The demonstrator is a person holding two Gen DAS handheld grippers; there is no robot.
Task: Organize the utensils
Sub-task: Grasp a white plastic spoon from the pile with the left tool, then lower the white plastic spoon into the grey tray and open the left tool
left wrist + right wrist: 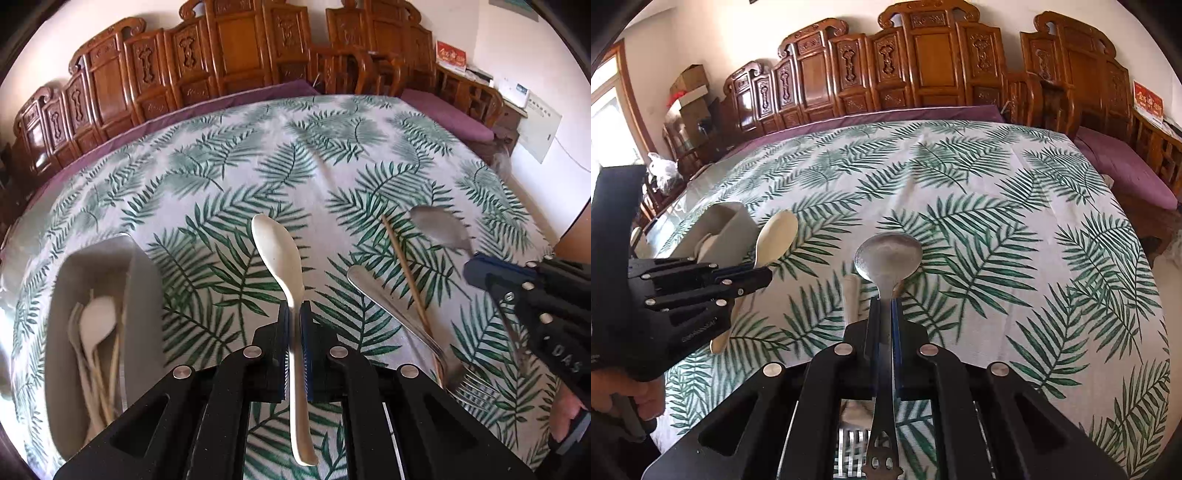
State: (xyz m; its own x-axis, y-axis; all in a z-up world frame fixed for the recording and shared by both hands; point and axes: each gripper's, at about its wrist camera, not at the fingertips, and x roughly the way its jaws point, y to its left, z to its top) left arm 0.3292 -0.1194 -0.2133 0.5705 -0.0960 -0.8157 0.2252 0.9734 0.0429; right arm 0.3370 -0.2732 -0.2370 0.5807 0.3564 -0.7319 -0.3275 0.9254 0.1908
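- Left gripper (295, 314) pinches white spoon (275, 251) mid-handle, clear of cloth; holder (144, 280) to its left.
- Right gripper (886, 306) pinches steel spoon (888, 254).
- Risk: thin handles may pivot and slip; fork (395, 314) and chopstick (406, 273) between grippers could get knocked.

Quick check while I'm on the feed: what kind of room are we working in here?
Most likely a lived-in home dining or sitting room. A table under a leaf-print cloth stands before carved wooden furniture with purple cushions, and cardboard boxes are stacked in the corner by a window.
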